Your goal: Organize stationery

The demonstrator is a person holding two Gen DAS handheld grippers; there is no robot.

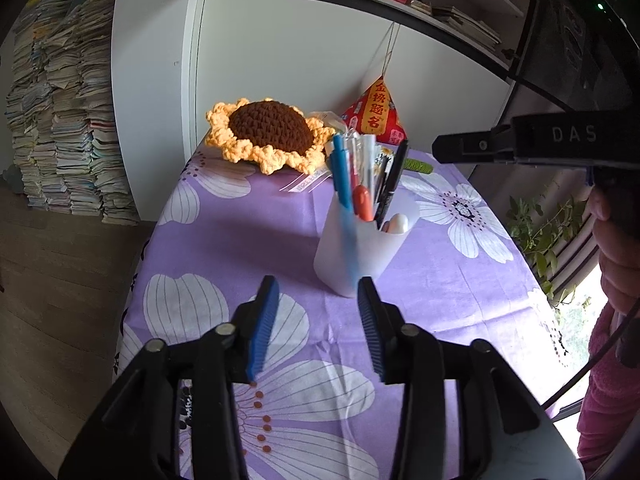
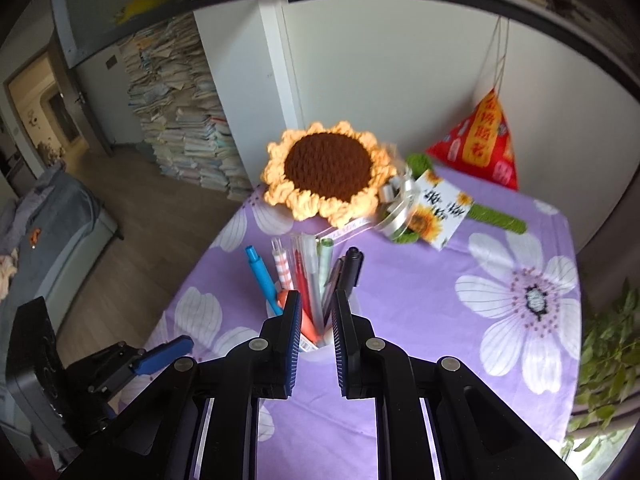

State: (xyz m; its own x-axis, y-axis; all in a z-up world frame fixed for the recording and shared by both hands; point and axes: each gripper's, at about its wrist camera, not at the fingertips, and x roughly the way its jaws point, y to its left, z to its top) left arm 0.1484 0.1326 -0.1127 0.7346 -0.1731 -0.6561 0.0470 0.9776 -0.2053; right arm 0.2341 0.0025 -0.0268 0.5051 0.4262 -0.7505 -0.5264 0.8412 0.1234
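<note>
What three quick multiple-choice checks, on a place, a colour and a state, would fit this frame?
1. Where are the pens?
A. Standing in the white cup
B. Lying flat on the cloth
C. On the crochet sunflower

2. What is the tablecloth's base colour?
A. Green
B. Purple
C. Red

3. How is the left gripper?
A. Shut on a pen
B. Shut on the cup
C. Open, holding nothing

Answers:
1 A: the pens stand upright in the white cup.
2 B: the tablecloth is purple with white flowers.
3 C: the left gripper shows a clear gap, and its pads touch nothing.
</note>
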